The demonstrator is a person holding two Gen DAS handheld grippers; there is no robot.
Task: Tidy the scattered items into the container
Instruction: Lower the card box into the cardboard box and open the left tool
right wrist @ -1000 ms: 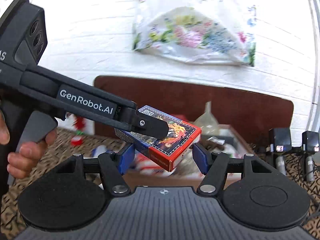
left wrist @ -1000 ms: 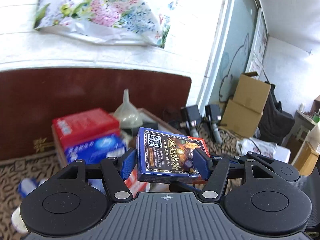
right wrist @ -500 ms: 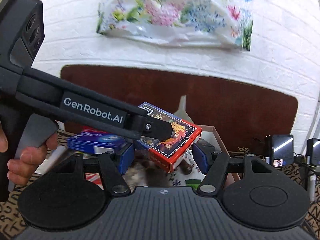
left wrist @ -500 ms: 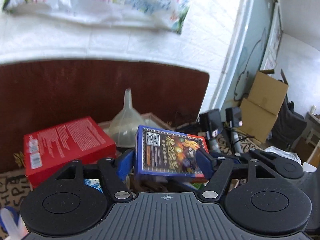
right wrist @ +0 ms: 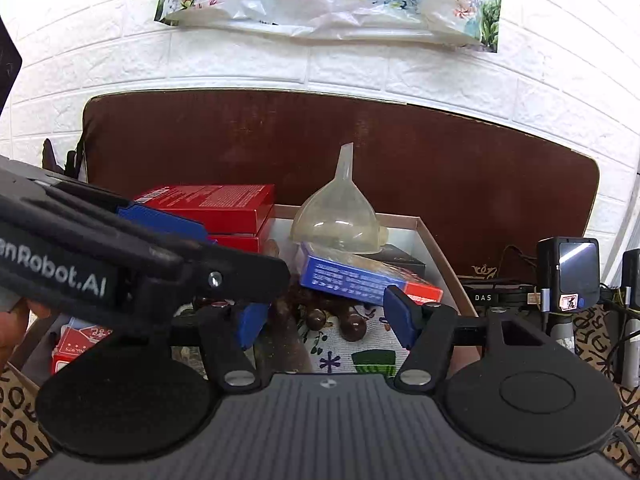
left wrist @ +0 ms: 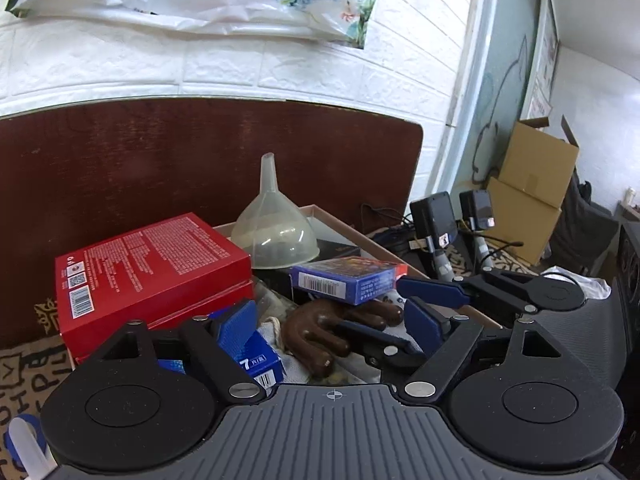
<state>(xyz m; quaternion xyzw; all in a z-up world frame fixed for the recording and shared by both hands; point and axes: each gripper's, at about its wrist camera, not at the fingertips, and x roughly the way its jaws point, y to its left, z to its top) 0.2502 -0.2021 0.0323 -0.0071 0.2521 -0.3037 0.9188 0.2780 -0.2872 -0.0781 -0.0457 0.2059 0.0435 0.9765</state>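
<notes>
The blue and red card box (left wrist: 344, 280) lies inside the shallow box container (left wrist: 384, 246), resting on a brown wooden massager (left wrist: 320, 332) and next to a clear funnel (left wrist: 274, 228). My left gripper (left wrist: 332, 320) is open and empty just in front of it. My right gripper (right wrist: 324, 318) is open and empty, hovering over the container (right wrist: 440, 248); the card box (right wrist: 360, 278) lies just beyond its fingers. The left gripper's arm crosses the right wrist view at the left. The right gripper's fingers (left wrist: 432, 290) show in the left wrist view.
A red box (left wrist: 156, 268) sits on the container's left side over a blue packet (left wrist: 260, 360). Two small black devices on stands (left wrist: 434, 220) are at the right. A dark headboard and white brick wall stand behind. Cardboard boxes (left wrist: 528, 184) sit far right.
The left gripper opened and let go of the card box, which now lies in the container. Both grippers moved lower and closer to the container.
</notes>
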